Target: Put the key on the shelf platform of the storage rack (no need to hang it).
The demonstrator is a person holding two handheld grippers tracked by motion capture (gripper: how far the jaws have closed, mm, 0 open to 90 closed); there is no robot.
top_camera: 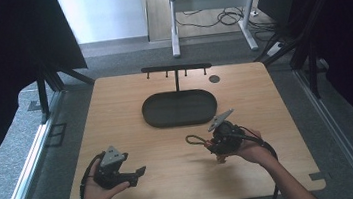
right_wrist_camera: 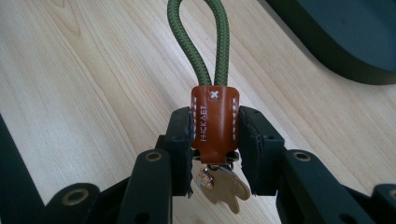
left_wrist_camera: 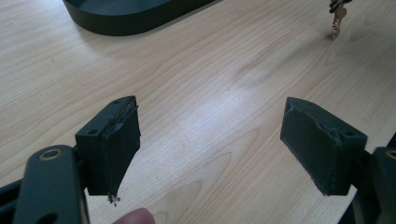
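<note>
Right tongs (right_wrist_camera: pixel 215 154) clamp keychain (right_wrist_camera: pixel 214 123) by its leather tab.

Two grippers: left gripper (top_camera: pixel 140 171) at 7 o'clock on table, right gripper (top_camera: pixel 218 147) at 5 o'clock. One keychain (right_wrist_camera: pixel 214 123): one green cord loop (right_wrist_camera: pixel 198 42), one brown leather tab, at least one key (right_wrist_camera: pixel 222 186) hanging beneath. One wooden table (top_camera: pixel 116 116). One dark oval tray (top_camera: pixel 179 108), centre toward 12 o'clock. One hook rack (top_camera: pixel 176 69) at 12 o'clock, four pegs. Two hands.
</note>
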